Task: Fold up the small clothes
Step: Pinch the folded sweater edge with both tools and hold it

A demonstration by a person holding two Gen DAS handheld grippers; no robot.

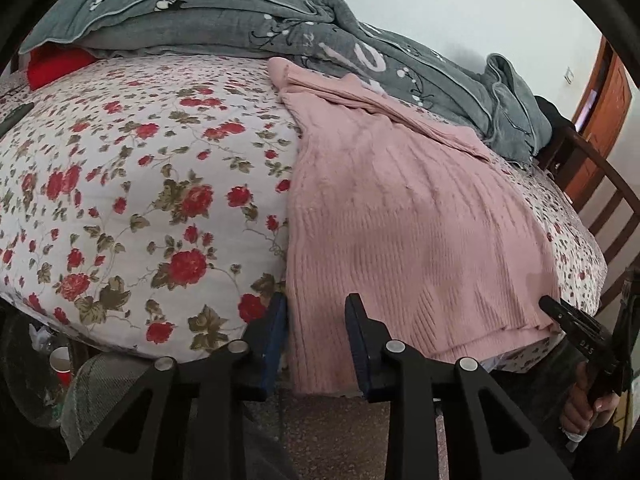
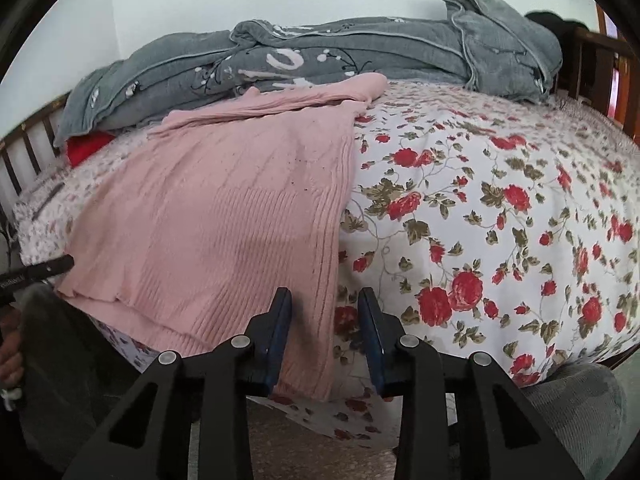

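Two claws, left claw (image 1: 316, 336) and right claw (image 2: 325, 336), stand apart, straddling the pink knit sweater's (image 1: 400, 220) hem corners on the floral bed (image 1: 140, 184).

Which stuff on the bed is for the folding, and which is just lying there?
For the folding:
- pink ribbed knitted sweater, hanging over the bed's near edge
- left gripper, jaws apart around the sweater's hem corner
- right gripper, jaws apart at the other corner

Just lying about:
- grey printed quilt, bunched at the back
- red cloth under the quilt
- white rose-patterned bedsheet
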